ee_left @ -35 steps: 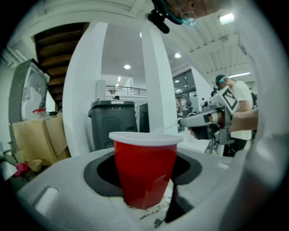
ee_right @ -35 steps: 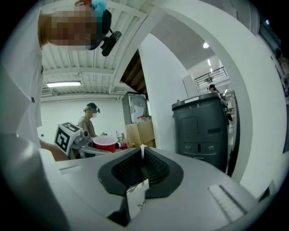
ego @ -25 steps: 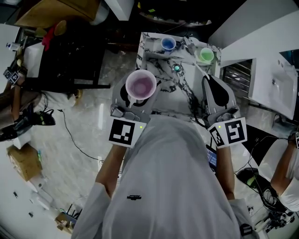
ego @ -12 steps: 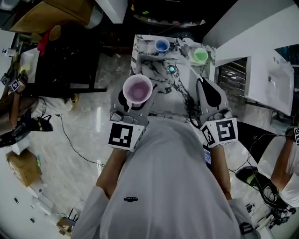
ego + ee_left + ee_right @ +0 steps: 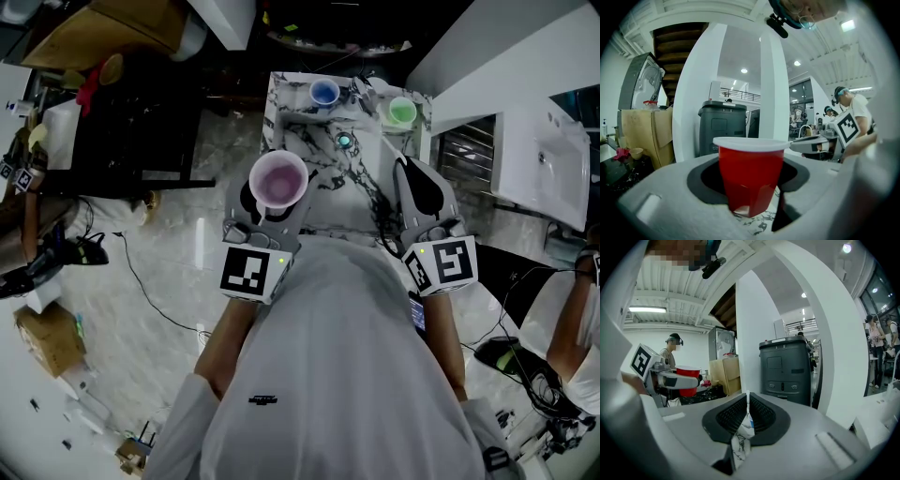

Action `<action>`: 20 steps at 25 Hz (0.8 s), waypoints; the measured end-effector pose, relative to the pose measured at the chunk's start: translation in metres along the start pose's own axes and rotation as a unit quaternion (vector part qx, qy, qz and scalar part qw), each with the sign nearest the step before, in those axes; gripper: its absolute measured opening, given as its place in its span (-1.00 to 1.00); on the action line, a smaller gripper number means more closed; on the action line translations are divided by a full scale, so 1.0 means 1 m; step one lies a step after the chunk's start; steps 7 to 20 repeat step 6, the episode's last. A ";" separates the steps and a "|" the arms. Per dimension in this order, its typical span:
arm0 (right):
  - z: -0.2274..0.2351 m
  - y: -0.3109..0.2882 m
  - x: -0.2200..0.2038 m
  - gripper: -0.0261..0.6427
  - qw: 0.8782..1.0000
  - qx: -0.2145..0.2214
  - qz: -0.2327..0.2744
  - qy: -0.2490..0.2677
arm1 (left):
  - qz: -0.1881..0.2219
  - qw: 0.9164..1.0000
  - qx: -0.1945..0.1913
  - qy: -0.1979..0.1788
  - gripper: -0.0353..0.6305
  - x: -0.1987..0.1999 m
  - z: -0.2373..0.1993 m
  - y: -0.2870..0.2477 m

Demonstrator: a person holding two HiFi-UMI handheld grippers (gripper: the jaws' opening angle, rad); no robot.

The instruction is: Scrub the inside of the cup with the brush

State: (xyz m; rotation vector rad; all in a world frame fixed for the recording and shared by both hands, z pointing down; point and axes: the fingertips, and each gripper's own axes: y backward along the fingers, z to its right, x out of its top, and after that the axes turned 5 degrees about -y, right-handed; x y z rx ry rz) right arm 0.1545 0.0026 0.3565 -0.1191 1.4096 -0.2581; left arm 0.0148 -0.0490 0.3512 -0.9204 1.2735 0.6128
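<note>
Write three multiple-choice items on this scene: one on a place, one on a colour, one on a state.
1. Where do the blue cup and the green cup stand?
A. on the marble table
B. on a chair
C. on a shelf

2. What colour is the outside of the cup held in the left gripper?
A. blue
B. red
C. yellow

3. How does the right gripper stand?
A. wide open and empty
B. closed on a thin white brush handle
C. closed on the cup

Answers:
1 A, both stand at the table's far end in the head view.
2 B, the left gripper view shows a red wall under a white rim.
3 B, the right gripper view shows the jaws pinching the handle.
</note>
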 end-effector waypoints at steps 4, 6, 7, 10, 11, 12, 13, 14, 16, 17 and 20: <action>0.002 0.001 0.002 -0.85 1.000 -0.001 -0.001 0.004 | 0.004 1.000 -0.001 0.002 -0.08 0.001 0.001 0.000; 0.002 0.001 0.002 -0.85 1.000 -0.001 -0.001 0.004 | 0.007 1.000 -0.001 0.004 -0.08 0.003 0.001 0.000; 0.002 0.001 0.002 -0.85 1.000 -0.001 -0.001 0.004 | 0.007 1.000 -0.001 0.004 -0.08 0.003 0.001 0.000; 0.002 0.001 0.002 -0.85 1.000 -0.001 -0.001 0.004 | 0.007 1.000 -0.001 0.004 -0.08 0.003 0.001 0.000; 0.002 0.001 0.002 -0.85 1.000 -0.001 -0.001 0.004 | 0.007 1.000 -0.001 0.004 -0.08 0.003 0.001 0.000; 0.002 0.001 0.002 -0.85 1.000 -0.001 -0.001 0.004 | 0.007 1.000 -0.001 0.004 -0.08 0.003 0.001 0.000; 0.002 0.001 0.002 -0.85 1.000 -0.001 -0.001 0.004 | 0.007 1.000 -0.001 0.004 -0.08 0.003 0.001 0.000; 0.002 0.001 0.002 -0.85 1.000 -0.001 -0.001 0.004 | 0.007 1.000 -0.001 0.004 -0.08 0.003 0.001 0.000; 0.002 0.001 0.002 -0.85 1.000 -0.001 -0.001 0.004 | 0.007 1.000 -0.001 0.004 -0.08 0.003 0.001 0.000; 0.002 0.001 0.002 -0.85 1.000 -0.001 -0.001 0.004 | 0.007 1.000 -0.001 0.004 -0.08 0.003 0.001 0.000; 0.002 0.001 0.002 -0.85 1.000 -0.001 -0.001 0.004 | 0.007 1.000 -0.001 0.004 -0.08 0.003 0.001 0.000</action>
